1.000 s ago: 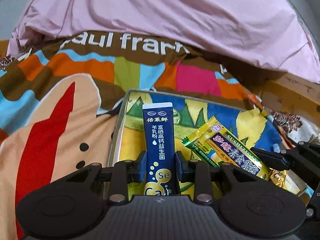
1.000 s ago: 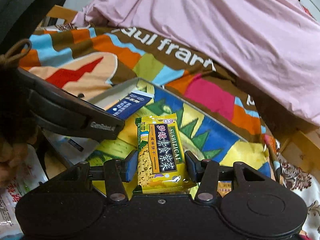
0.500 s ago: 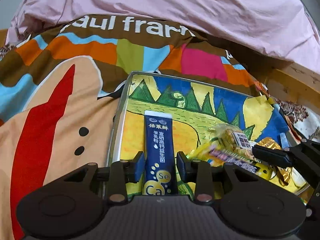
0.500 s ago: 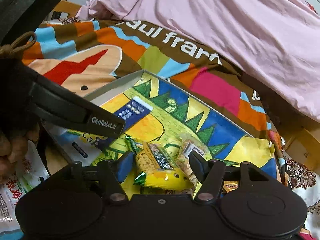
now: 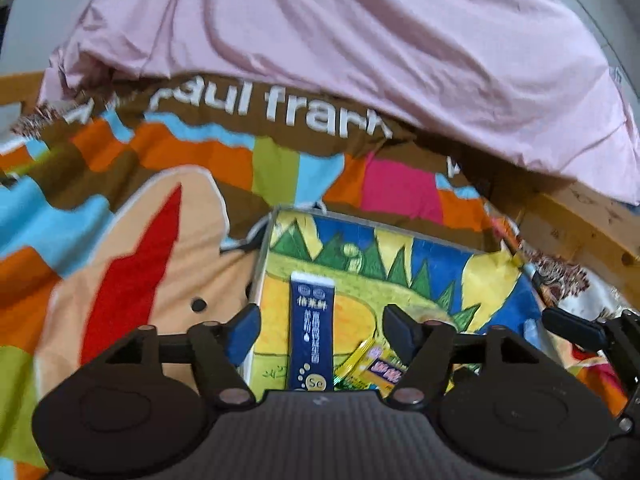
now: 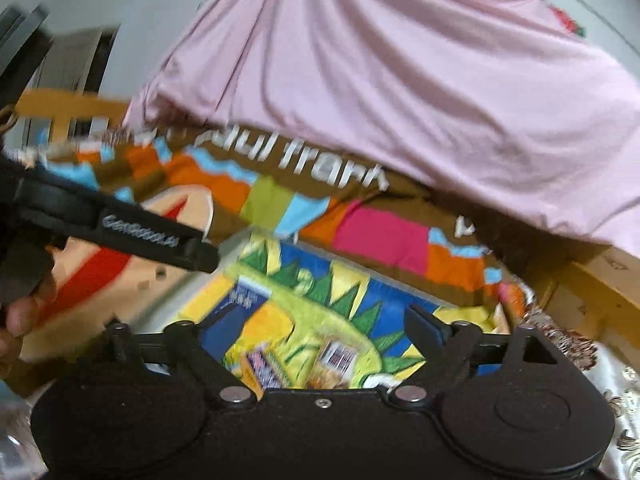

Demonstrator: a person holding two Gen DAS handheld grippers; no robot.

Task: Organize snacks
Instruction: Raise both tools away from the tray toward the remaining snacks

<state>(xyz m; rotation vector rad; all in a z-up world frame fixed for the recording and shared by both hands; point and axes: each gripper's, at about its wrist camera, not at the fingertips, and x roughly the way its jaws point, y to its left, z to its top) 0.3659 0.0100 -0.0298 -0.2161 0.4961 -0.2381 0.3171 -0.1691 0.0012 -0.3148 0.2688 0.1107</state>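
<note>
The snacks lie inside a shallow box [image 5: 500, 280] with a colourful drawing of green trees on its bottom, and this box sits on a bright patchwork blanket [image 5: 168, 240], with a pink sheet [image 5: 360, 52] behind it. The blue stick sachet [image 5: 311, 340] lies flat near the left edge of the box, its long side pointing to the far edge. Just beside it on the right, near the front edge, lies the yellow seaweed cracker pack [image 5: 376, 368], and in the right wrist view one more small pack with a barcode [image 6: 338, 358] is next to it.

The jaws of the left gripper [image 5: 320, 324] are opening; the sachet is seen between them, but the pads do not press it. The jaws of the right gripper [image 6: 316, 328] are also opening wide, above the yellow pack, and they hold nothing.

I judge that these packs are very light and thin, with smooth foil that can slip. The sachet seems filled with powder, so it will bend when taken at one end; better to pinch it across the narrow width near the middle. The cracker pack is brittle inside, so a soft squeeze on its long edges is safer
</note>
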